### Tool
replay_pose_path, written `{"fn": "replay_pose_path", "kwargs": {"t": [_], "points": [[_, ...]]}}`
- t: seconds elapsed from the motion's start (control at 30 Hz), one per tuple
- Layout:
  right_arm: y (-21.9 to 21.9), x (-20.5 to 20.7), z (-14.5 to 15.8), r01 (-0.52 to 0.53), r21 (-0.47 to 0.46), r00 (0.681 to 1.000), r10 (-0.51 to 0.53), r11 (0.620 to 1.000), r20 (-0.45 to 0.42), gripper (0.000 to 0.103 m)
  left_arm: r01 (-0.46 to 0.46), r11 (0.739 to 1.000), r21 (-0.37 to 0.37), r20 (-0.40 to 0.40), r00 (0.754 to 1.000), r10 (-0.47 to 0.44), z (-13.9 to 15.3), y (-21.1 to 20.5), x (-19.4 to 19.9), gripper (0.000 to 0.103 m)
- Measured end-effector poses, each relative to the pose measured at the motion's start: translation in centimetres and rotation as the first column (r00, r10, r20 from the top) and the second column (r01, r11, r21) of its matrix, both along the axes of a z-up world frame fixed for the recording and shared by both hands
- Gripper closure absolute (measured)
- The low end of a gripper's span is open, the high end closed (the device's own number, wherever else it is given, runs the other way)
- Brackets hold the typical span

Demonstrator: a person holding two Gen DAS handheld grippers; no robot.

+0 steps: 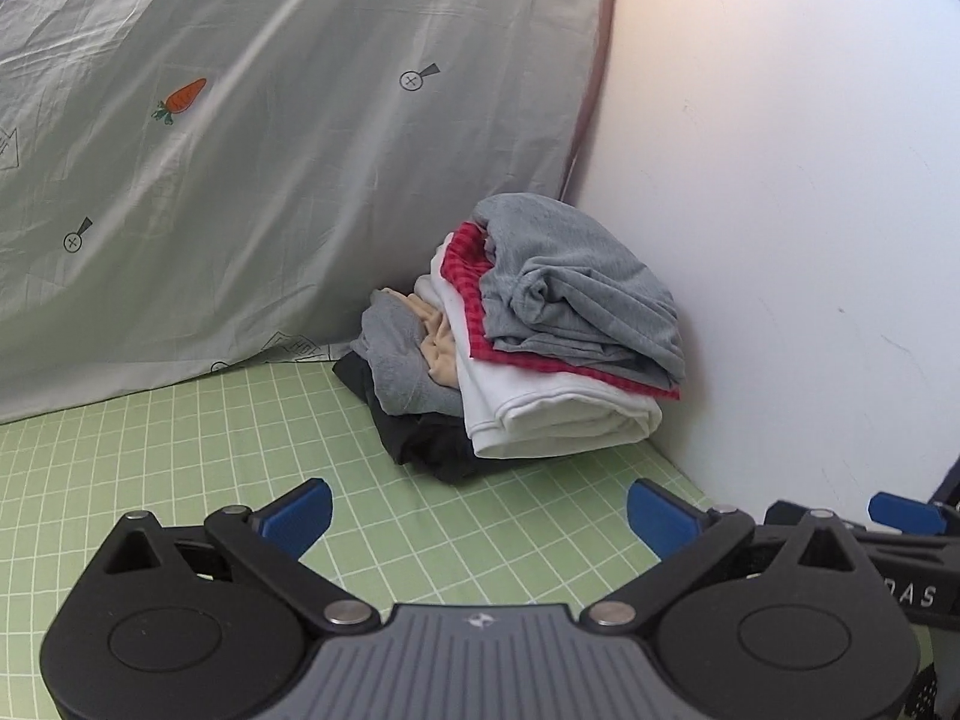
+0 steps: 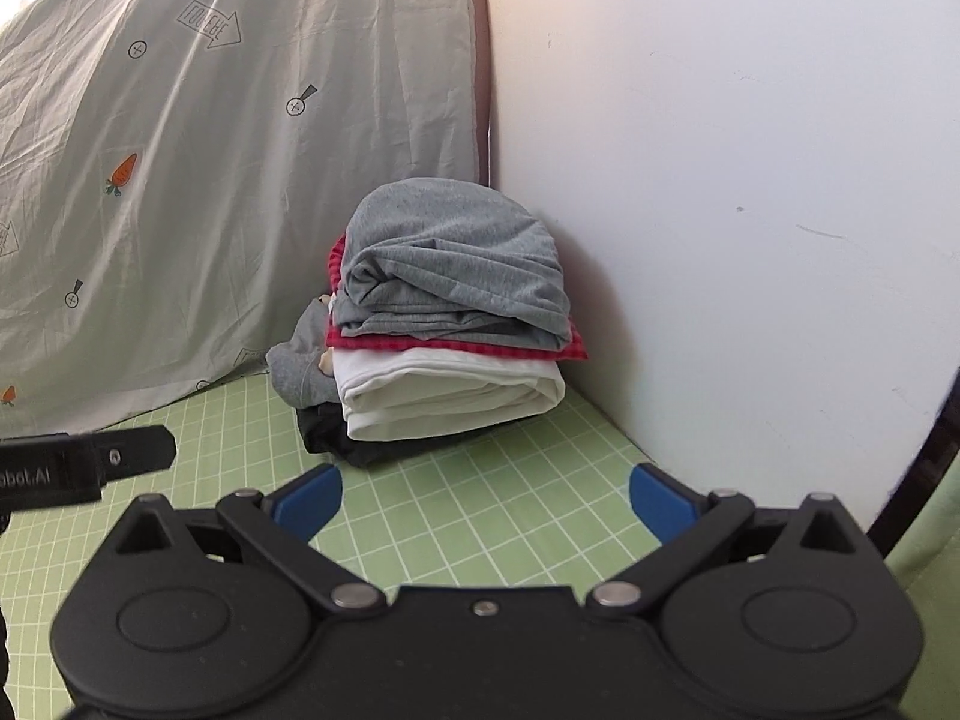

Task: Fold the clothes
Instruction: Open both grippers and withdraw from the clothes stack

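A pile of folded clothes sits in the corner on the green checked sheet [image 1: 252,438]. A grey garment [image 1: 576,282] lies on top, over a red checked one [image 1: 474,276], a white one [image 1: 552,414] and a black one [image 1: 420,444] at the bottom. The same pile shows in the right wrist view, with the grey garment [image 2: 450,270] on top. My left gripper [image 1: 480,513] is open and empty, short of the pile. My right gripper [image 2: 486,501] is open and empty, also short of the pile. One blue fingertip [image 1: 906,510] of the right gripper shows at the right of the left wrist view.
A grey printed cloth [image 1: 240,150] with carrot and arrow prints hangs behind the pile. A white wall [image 1: 780,180] closes the right side. A loose grey and beige bundle [image 1: 408,354] leans on the pile's left. Part of the left gripper's body [image 2: 84,462] shows at left.
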State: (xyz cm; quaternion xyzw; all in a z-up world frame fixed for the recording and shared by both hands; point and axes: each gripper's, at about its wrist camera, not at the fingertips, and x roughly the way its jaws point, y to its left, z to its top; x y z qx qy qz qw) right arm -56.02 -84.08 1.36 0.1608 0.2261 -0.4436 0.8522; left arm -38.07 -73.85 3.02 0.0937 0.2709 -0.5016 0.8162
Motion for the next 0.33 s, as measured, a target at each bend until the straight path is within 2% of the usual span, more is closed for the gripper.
{"fn": "replay_pose_path", "kwargs": {"t": [0.33], "points": [[1.2,0.5,0.6,-0.007,-0.028,1.0,0.007,1.0,0.013,0.0,0.037,0.999,-0.005,0.019,0.999,-0.037,0.3,1.4,-0.4,0.0]]}}
